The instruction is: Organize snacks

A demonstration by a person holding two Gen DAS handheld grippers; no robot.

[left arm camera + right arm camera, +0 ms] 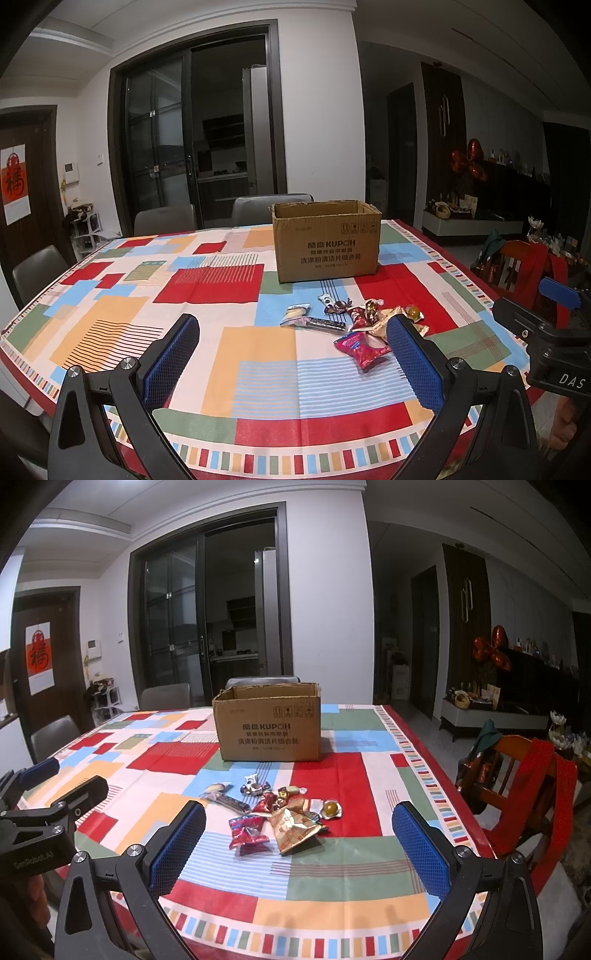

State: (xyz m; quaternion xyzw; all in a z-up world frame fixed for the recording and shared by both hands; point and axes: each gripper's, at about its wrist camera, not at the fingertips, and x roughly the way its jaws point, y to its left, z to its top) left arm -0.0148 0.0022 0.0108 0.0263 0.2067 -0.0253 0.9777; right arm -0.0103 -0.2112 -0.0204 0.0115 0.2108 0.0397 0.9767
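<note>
Tabletop [369, 904] first: a bright patchwork cloth spread under both my tools. At the far middle sits the box [269, 731], open at the top, nothing visible inside from here. Between me and it lies the snack pile [280, 812], a loose scatter just short of the box, touching nothing of mine. My right gripper [299, 845] hangs over the near edge, jaws wide apart, empty, and the pile sits straight ahead between its fingers. My left gripper [291, 365] is also spread and empty, but the pile lies off toward its right finger. So the right is better lined up, I'd say. Nearest piece: the red packet [249, 830], then the tan wrapper [293, 829] beside it. The dark bar [232, 802] lies slantwise, long axis running left-far to right-near. Small candies [255, 786] trail toward the box.
</note>
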